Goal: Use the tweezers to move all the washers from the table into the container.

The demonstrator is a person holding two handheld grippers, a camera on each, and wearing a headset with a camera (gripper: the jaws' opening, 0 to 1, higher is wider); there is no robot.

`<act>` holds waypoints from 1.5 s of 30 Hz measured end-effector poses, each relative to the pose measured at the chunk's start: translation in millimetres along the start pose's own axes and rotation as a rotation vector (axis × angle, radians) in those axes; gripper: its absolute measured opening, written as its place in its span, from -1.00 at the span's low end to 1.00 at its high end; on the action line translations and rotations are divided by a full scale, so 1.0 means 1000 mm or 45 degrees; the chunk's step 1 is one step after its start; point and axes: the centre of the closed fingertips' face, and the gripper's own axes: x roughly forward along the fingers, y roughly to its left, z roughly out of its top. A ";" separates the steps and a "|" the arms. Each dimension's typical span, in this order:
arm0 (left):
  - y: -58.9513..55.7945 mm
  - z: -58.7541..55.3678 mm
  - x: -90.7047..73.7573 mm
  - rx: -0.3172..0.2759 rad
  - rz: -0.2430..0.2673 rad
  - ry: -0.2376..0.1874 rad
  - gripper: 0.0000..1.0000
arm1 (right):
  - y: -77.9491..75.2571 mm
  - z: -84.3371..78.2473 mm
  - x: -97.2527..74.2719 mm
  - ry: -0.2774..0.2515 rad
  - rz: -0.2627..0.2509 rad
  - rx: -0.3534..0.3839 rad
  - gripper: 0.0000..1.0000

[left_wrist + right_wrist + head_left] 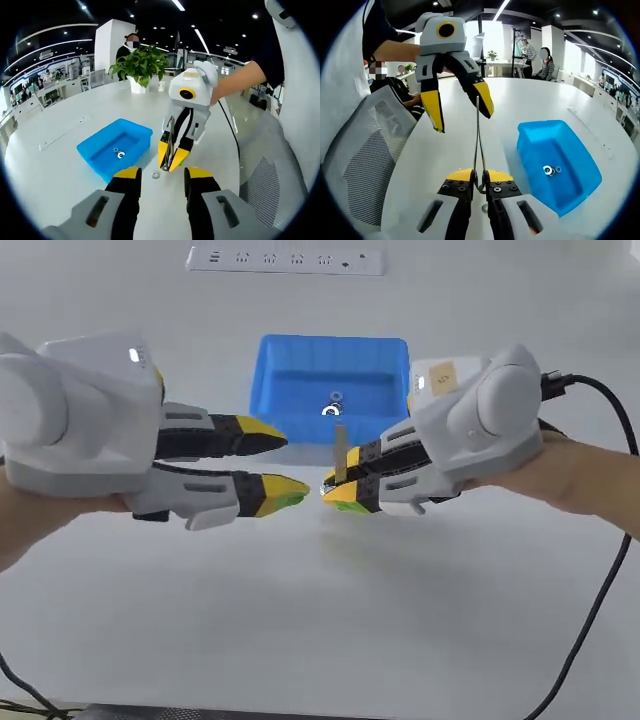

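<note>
Near container [330, 343], right gripper [342, 492] nose-down

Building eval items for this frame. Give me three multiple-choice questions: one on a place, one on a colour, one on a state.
1. Where does the washer nearest the tweezers lie?
A. On the container's rim
B. On the table, outside the container
C. Inside the container

2. What colour is the container?
A. Blue
B. Red
C. Grey

3. How is the left gripper?
A. Shut on the tweezers
B. Shut on a washer
C. Open, empty

Answers:
1. B, it rests on bare table near the tweezers' tips.
2. A, its walls and floor are blue.
3. C, its jaws stand apart with nothing between them.
</note>
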 end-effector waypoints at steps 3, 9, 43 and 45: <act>0.000 -0.004 -0.009 -0.099 0.029 -0.027 -0.04 | -0.001 0.008 -0.006 -0.010 -0.012 -0.005 -0.80; 0.008 -0.007 -0.023 -0.174 0.119 -0.075 0.27 | -0.001 0.028 -0.014 -0.025 -0.022 -0.040 -0.80; 0.029 -0.005 -0.043 -0.541 0.217 -0.309 0.66 | -0.121 0.057 -0.009 -0.060 -0.301 -0.016 -0.80; 0.030 -0.005 -0.043 -0.555 0.216 -0.312 0.66 | -0.123 0.051 -0.002 -0.059 -0.292 -0.007 -0.80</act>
